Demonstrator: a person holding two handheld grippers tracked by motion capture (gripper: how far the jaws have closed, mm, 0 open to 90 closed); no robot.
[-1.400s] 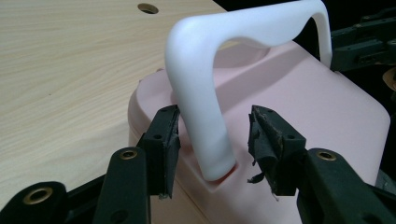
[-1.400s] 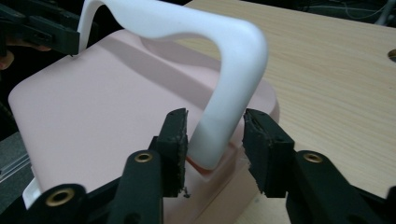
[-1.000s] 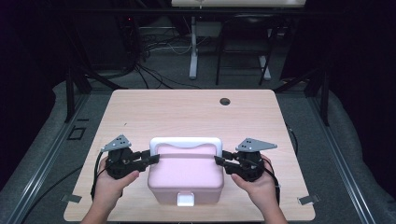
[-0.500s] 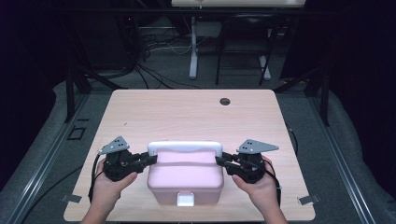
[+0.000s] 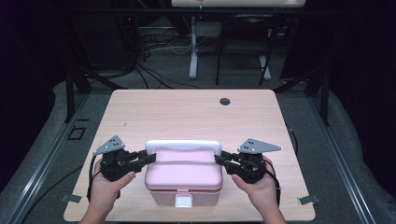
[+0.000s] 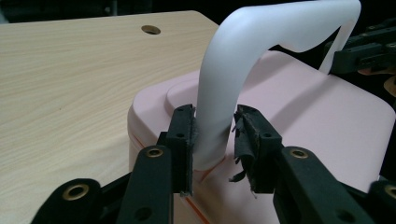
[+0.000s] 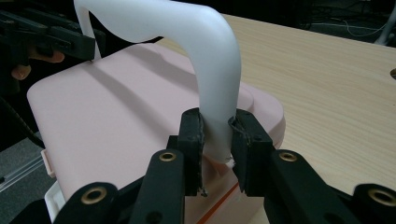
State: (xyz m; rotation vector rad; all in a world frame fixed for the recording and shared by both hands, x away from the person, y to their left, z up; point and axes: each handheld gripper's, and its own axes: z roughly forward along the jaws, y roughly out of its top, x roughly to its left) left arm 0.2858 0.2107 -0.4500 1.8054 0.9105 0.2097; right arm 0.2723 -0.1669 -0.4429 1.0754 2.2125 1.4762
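The white curved plastic handle [image 5: 183, 146] arches over the pink plastic lidded box [image 5: 183, 177], between both grippers. The right gripper [image 7: 215, 140] clamps its end; the left gripper [image 6: 212, 140], jaws just reopened, brackets the other end with a gap at one pad, on the light wooden table [image 5: 187, 112].

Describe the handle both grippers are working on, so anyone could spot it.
On the light wooden table, near its front edge, sits a pale pink plastic box. Arching over its lid is a smooth white plastic handle, the one white curved bar, flanked by black jaws at each end.
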